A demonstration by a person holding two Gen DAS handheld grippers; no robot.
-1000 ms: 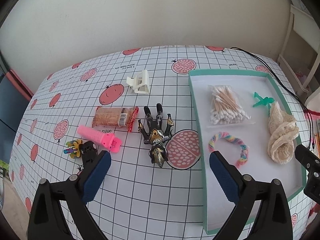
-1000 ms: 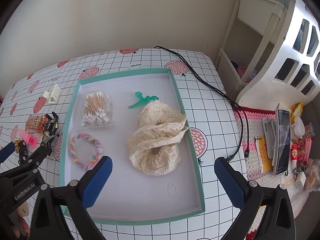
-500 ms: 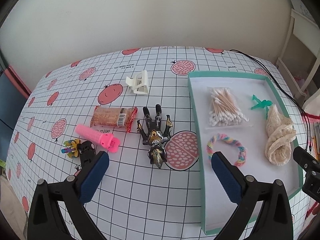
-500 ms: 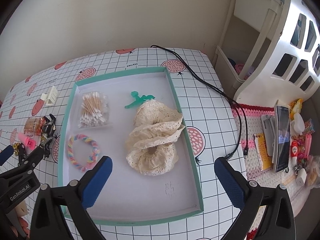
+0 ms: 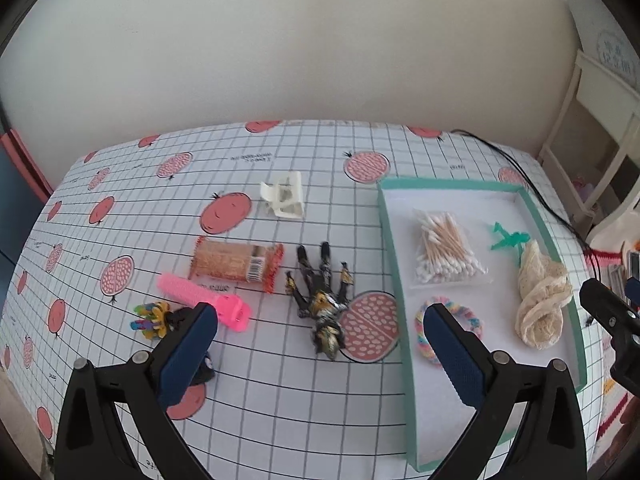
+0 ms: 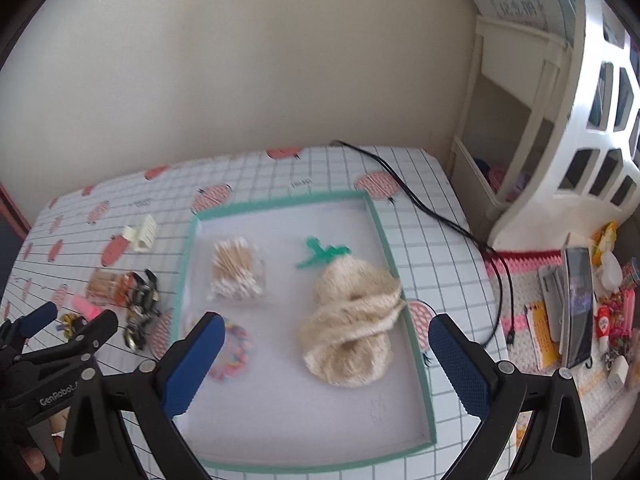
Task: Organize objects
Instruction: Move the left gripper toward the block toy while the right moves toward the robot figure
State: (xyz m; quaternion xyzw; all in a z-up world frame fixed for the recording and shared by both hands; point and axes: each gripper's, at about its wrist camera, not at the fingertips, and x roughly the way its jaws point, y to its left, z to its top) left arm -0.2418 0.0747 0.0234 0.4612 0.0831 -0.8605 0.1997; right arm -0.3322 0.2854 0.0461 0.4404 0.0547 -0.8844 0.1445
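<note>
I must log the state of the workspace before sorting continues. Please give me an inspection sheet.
Surface: tablecloth, grid and fruit print.
Job's things: tray holds cotton swabs, green clip, lace hat, braided ring. On the cloth: white clip, snack pack, pink clip, toy figure, small colourful piece.
Clutter: nothing seen.
Grippers: left hand-held gripper open; right hand-held gripper open.
Cables: black cable beside tray.
Surroundings: white shelf, floor items.

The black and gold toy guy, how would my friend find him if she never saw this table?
Start at the teal tray on the checked tablecloth. Just left of its wall, outside it, the action figure lies flat, partly over a printed pomegranate. He is the only dark, spiky thing there; the snack packet and pink clip beside him are bright.
</note>
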